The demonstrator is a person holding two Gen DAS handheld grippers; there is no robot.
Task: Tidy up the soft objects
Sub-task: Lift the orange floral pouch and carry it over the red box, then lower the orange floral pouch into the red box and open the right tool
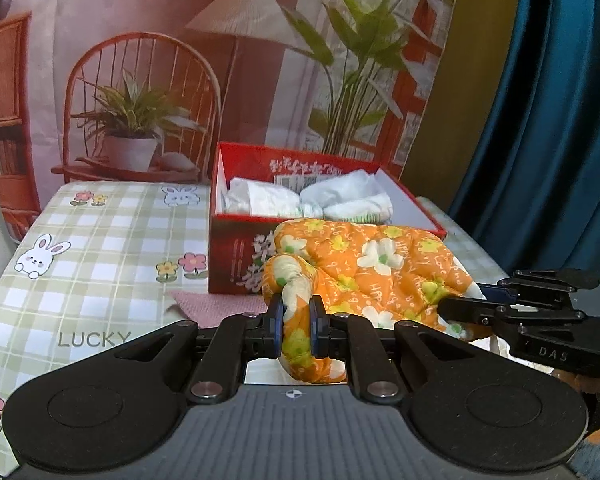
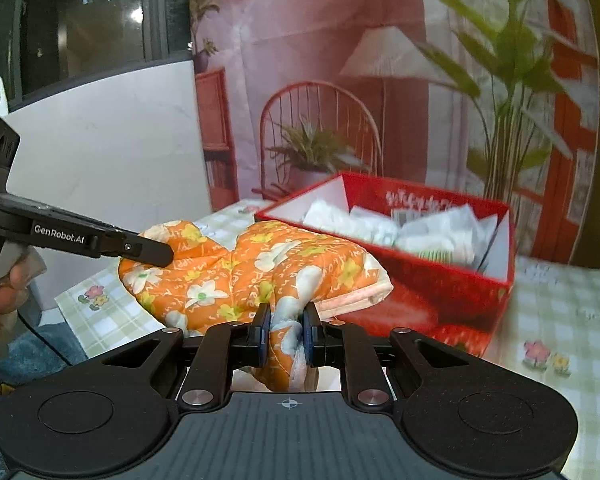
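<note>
An orange quilted cloth with yellow and white flowers (image 1: 372,268) is held up between both grippers in front of a red box (image 1: 236,256). My left gripper (image 1: 297,320) is shut on one bunched corner of the cloth. My right gripper (image 2: 286,334) is shut on another corner of the same cloth (image 2: 260,272). The red box (image 2: 440,296) holds several white soft items (image 1: 308,200), also seen in the right wrist view (image 2: 392,228). The right gripper shows at the right edge of the left wrist view (image 1: 460,308). The left gripper shows at the left of the right wrist view (image 2: 156,254).
The table has a green checked cloth with rabbits and flowers (image 1: 100,248). A pink cloth (image 1: 216,304) lies flat in front of the box. A printed backdrop (image 1: 180,60) hangs behind the table. A blue curtain (image 1: 548,120) hangs at the right.
</note>
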